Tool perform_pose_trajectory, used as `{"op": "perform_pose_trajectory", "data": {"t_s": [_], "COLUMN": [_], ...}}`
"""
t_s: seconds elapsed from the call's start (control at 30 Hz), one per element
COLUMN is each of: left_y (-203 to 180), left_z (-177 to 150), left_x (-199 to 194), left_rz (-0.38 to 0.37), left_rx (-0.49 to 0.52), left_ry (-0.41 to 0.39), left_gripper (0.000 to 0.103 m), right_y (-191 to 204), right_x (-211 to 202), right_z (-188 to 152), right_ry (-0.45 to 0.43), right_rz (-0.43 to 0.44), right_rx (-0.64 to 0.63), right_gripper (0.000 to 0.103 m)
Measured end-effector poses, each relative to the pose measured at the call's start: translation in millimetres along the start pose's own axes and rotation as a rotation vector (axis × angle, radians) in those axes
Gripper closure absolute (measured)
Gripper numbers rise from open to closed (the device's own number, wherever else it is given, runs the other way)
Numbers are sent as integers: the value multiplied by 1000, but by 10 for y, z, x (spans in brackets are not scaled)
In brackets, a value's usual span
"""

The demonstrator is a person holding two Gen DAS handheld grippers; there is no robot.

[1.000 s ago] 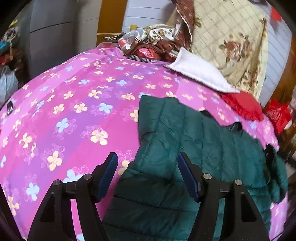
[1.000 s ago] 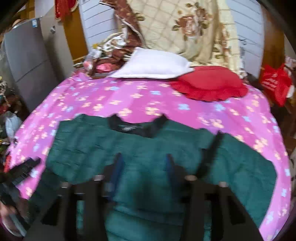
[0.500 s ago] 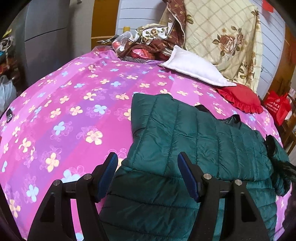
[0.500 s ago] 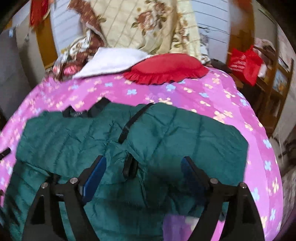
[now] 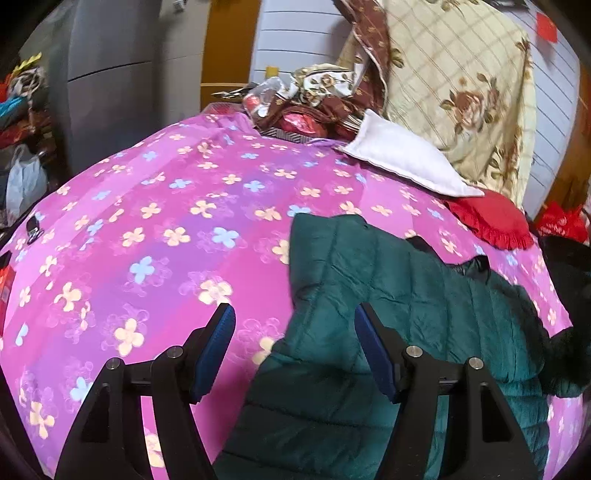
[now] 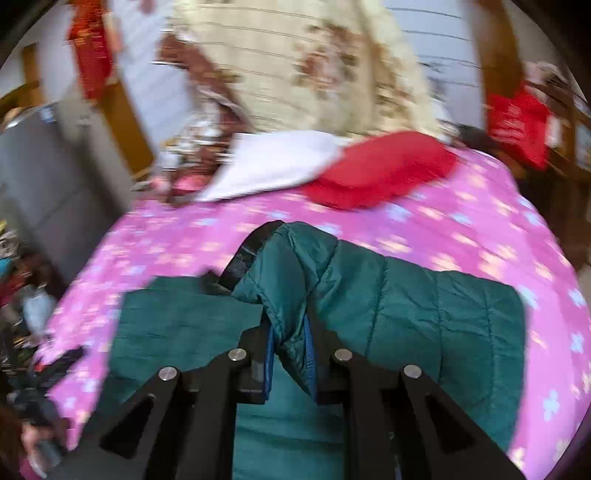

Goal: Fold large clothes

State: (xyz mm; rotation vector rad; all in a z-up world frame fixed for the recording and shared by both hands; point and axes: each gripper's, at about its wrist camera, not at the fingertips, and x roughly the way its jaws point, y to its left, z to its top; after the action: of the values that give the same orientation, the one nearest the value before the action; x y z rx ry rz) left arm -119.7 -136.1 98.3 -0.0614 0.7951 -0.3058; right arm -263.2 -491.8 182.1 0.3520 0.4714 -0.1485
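Right wrist | right hand-held gripper [image 6: 290, 354] now clamped on green jacket [image 6: 388, 302], earlier apart | left hand-held gripper [image 5: 295, 350] unchanged, apart

No readable text in either view. The red bag [image 6: 519, 123] at the far right of the bed carries some pale print, but motion blur in the right wrist view and the frame edge in the left wrist view make it illegible. A small blue sticker [image 6: 47, 114] on the grey cabinet [image 6: 44, 192] is too blurred to read. The red square [image 5: 547, 23] on the wall shows no legible characters. No brand tag shows on the green jacket [image 6: 406, 306].
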Motion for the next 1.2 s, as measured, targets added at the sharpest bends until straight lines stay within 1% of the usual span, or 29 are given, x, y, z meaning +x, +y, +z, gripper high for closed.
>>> {"op": "perform_pose_trajectory", "data": {"t_s": [0.1, 0.17, 0.23, 0.3, 0.47, 0.63, 0.67, 0.7, 0.73, 0.77, 0.8, 0.83, 0.87, 0.9, 0.93, 0.97, 1.0, 1.03, 1.07, 1.1, 1.13, 1.2], "left_y": [54, 70, 79, 90, 161, 223, 225, 226, 227, 235, 250, 260, 265, 266, 256, 236, 218, 188, 135, 80, -3, -229], "left_z": [14, 12, 12, 18, 41, 46, 45, 46, 46, 45, 44, 46, 55, 69, 84, 107, 130, 154, 179, 197, 218, 240], "left_x": [22, 64, 111, 143, 183, 215, 215, 214, 211, 202, 187, 163, 144, 118, 106, 108, 119, 144, 182, 217, 279, 498], "left_rz": [8, 21, 30, 37, 40, 23, 14, 6, -11, -45, -92, -141, -166, -189, -197, -211, -224, -241, -248, -242, -228, -180], "left_rx": [-17, -14, -7, -3, -20, -52, -57, -62, -72, -89, -110, -136, -152, -170, -179, -197, -211, -227, -233, -231, -220, -166], "left_ry": [7, 21, 36, 41, 47, 59, 58, 57, 55, 52, 50, 45, 38, 27, 22, 23, 29, 39, 49, 58, 68, 140], "left_gripper": [54, 54, 54, 54, 54, 54, 54, 54, 54, 54, 54, 54, 54, 54, 52, 46, 44, 44, 44, 44, 43, 43], "right_y": [489, 833, 1079, 1351, 1655, 1655, 1628, 1601, 1568, 1516, 1468, 1407, 1299, 1213, 1108, 928, 791, 583, 431, 198, 26, -271], "right_x": [120, 332, 519, 790, 1297, 1680, 1678, 1645, 1593, 1500, 1404, 1270, 1049, 897, 735, 500, 352, 157, 45, -119, -213, -329], "right_z": [41, 4, -68, -171, -411, -695, -704, -690, -670, -637, -620, -599, -571, -541, -519, -513, -503, -510, -500, -527, -537, -577], "right_ry": [10, 42, 73, 114, 195, 312, 329, 341, 353, 355, 343, 320, 279, 256, 234, 200, 176, 142, 126, 105, 97, 93], "right_rz": [87, 135, 160, 179, 219, 270, 280, 297, 312, 319, 320, 318, 302, 287, 269, 237, 212, 173, 147, 94, 58, 9], "right_rx": [-54, -91, -116, -145, -129, -69, -56, -42, -29, -19, -17, -21, -35, -45, -57, -66, -65, -55, -46, -33, -20, 18], "right_gripper": [88, 88, 89, 89, 89, 87, 87, 84, 76, 71, 59, 51, 48, 43, 40, 38, 34, 30, 29, 29, 29, 29]}}
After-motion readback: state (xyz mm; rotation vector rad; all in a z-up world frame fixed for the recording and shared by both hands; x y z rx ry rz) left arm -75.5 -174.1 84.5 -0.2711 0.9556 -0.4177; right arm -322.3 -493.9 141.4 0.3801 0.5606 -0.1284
